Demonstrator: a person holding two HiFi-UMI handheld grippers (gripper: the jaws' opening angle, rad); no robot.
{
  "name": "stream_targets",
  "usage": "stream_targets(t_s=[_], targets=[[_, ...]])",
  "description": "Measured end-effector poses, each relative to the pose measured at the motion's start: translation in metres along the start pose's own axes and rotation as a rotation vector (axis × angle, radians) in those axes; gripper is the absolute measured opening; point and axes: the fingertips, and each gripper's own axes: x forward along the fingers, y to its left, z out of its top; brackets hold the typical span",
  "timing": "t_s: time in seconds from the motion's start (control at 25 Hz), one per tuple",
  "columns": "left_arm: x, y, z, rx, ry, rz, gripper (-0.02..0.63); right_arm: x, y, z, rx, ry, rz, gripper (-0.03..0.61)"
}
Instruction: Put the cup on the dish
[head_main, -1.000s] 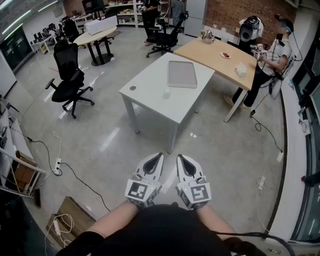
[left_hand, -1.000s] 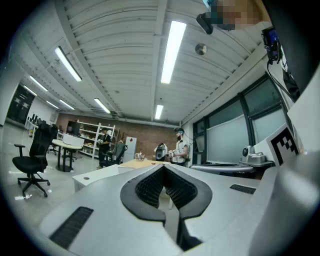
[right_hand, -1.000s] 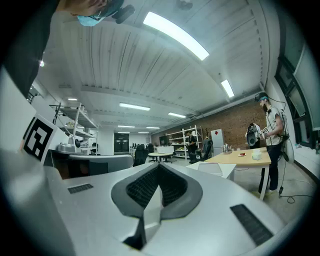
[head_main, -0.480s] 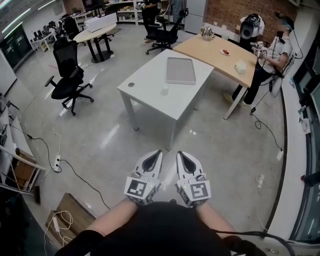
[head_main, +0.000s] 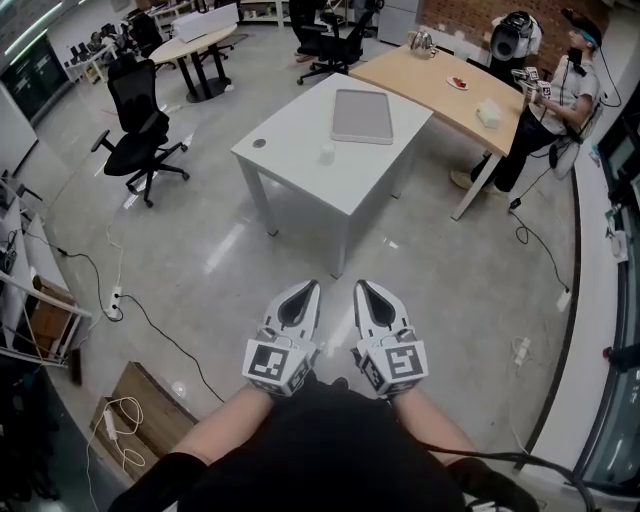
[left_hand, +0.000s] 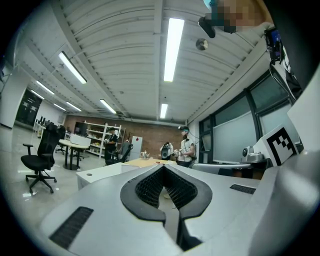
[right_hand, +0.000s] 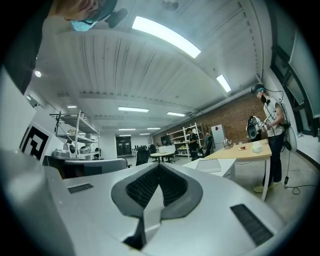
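Note:
A small white cup (head_main: 326, 153) stands near the middle of the white table (head_main: 300, 175), far ahead of me in the head view. Behind it lies a flat grey tray (head_main: 362, 116), also visible in the right gripper view (right_hand: 209, 166). A small dark round thing (head_main: 259, 143) sits near the table's left corner. My left gripper (head_main: 305, 290) and right gripper (head_main: 365, 290) are held side by side low in front of my body, over the floor and well short of the table. Both point level towards it. Each pair of jaws is shut and holds nothing.
A black office chair (head_main: 140, 130) stands left of the white table. A wooden table (head_main: 450, 90) adjoins it at the right, with a person (head_main: 555, 100) beside it. Cables (head_main: 140, 340) and a cardboard sheet (head_main: 140, 430) lie on the floor to my left.
The white table has come a little nearer and lower in the head view, as I move towards it. Both grippers keep their place before me and stay shut.

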Motion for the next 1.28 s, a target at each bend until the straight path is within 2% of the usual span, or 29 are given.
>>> stream_targets(t_s=[0.2,0.52,0.84,1.08,1.28], targets=[[0.012,-0.007,-0.013,-0.016,0.030,-0.001,0.005,0.003,-0.014,-0.014,0.026,0.039,0.006,0.012],[0.063,0.020,-0.032,-0.043,0.038,-0.009,0.005,0.045,-0.043,-0.028,0.021,0.076,-0.005,0.012],[0.140,0.090,-0.039,-0.072,0.057,-0.047,0.005,0.139,-0.076,-0.035,0.032,0.093,-0.025,0.012],[0.195,0.157,-0.019,-0.059,0.045,-0.063,0.005,0.226,-0.086,-0.018,0.016,0.078,-0.042,0.012],[0.230,0.204,-0.015,-0.069,0.043,-0.081,0.005,0.286,-0.096,-0.018,0.005,0.081,-0.068,0.012]])
